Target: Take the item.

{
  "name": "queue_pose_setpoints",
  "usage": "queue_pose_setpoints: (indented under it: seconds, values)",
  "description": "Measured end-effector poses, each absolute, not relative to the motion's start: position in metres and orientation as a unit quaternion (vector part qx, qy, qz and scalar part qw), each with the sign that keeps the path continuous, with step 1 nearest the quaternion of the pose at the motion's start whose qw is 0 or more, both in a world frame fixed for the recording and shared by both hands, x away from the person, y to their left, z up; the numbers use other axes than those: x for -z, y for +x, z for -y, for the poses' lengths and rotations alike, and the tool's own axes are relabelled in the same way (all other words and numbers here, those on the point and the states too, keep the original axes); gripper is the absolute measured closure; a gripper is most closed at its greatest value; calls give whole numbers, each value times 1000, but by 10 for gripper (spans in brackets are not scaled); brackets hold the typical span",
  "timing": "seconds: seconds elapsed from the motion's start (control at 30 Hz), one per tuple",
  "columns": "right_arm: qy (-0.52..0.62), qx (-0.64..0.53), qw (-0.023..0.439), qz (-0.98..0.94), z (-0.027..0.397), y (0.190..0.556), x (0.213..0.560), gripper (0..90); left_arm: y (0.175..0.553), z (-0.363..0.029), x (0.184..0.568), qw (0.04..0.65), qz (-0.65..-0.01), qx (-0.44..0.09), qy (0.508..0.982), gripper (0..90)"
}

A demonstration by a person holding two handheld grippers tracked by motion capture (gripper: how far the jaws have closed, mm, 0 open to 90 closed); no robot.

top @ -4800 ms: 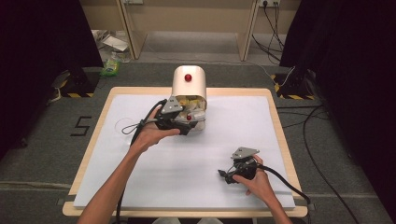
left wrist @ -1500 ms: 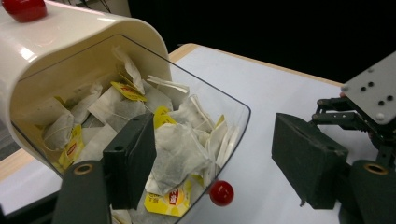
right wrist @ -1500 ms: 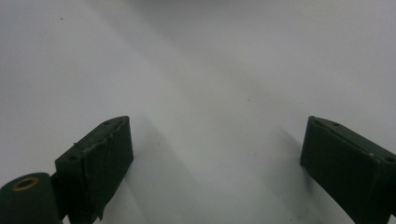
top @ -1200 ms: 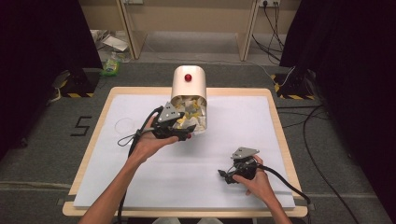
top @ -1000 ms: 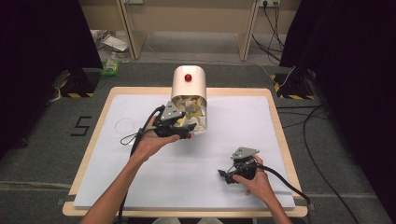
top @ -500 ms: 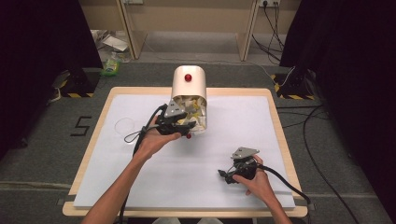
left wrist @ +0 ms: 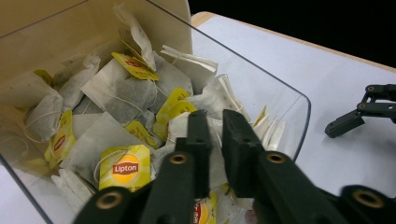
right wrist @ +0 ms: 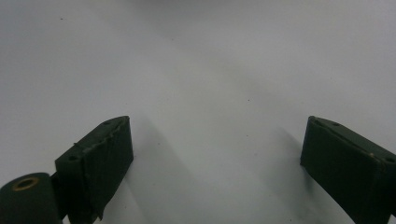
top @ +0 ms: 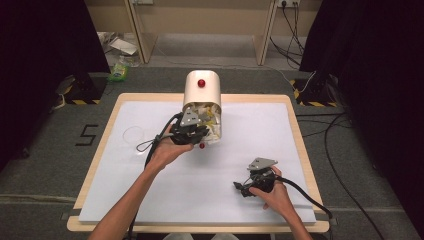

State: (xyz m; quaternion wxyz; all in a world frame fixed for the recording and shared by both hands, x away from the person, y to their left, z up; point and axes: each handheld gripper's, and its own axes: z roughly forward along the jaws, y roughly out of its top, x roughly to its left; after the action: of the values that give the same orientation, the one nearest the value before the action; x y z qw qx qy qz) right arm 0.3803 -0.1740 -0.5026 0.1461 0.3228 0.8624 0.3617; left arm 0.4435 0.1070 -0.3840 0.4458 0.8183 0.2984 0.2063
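pinching a tea bag (left wrist: 212, 140) in the clear bin (left wrist: 299, 121) of the rounded cream dispenser (top: 202, 92), the left gripper (left wrist: 215, 123) has just been closing and now clamps thin, crinkly paper. strings could tangle and drag neighbouring bags out. the right gripper (right wrist: 217, 144) rests apart on the smooth white table (top: 300, 135).

Bare white table cover (top: 210, 190) around the right hand-held gripper (top: 242, 188); tea-bag dispenser (top: 202, 95) far side.

Even overhead light, dark surroundings — near jaws softly blurred, soft shadows beneath.
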Motion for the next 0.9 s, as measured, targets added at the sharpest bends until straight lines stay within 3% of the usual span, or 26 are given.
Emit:
queue_pose_setpoints:
  seconds: [0.13, 0.9]
  values:
    - [323, -362, 146, -862, 174, 380, 503, 98, 442, -108, 381, 445, -298, -215, 817, 890]
    - [323, -362, 146, -862, 174, 380, 503, 98, 433, -133, 340, 491, -288, -225, 791, 893]
